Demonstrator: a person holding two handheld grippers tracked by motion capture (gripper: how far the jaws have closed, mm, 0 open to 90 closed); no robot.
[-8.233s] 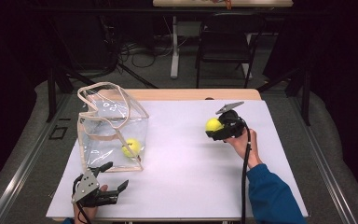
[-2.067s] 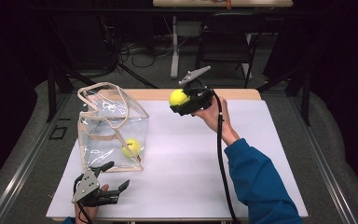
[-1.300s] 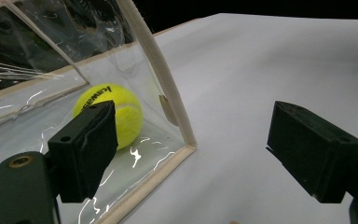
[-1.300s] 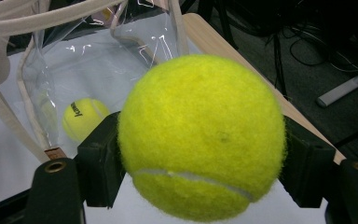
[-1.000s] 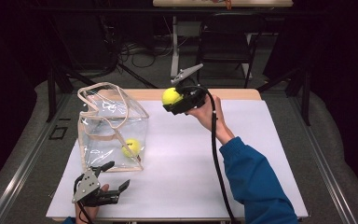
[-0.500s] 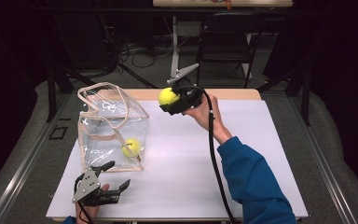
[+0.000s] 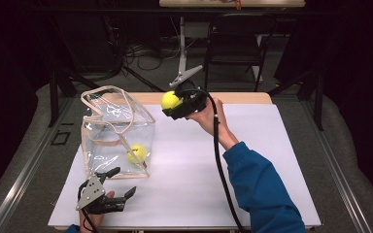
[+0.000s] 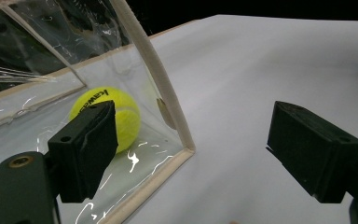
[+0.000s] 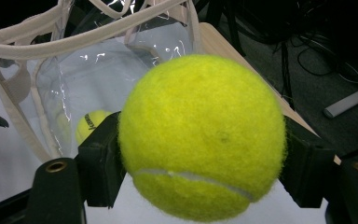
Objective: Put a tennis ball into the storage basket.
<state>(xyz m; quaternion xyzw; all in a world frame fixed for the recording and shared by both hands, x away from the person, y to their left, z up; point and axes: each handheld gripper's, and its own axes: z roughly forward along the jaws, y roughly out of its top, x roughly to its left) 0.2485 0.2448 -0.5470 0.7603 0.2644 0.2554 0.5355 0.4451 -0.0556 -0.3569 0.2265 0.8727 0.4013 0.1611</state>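
Right now your right gripper clamps a tennis ball in the air, just right of the clear bag's open top. A second ball lies inside. You're mid-carry; next, move left over the mouth and release. Your left gripper rests open near the bag.

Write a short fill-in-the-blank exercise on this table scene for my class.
1. The right hand-held gripper holds a tennis ____.
2. A second ball lies inside the clear ____.
3. The left hand-held gripper near the bag is ____ and holds nothing.
Missing words: ball; bag; open
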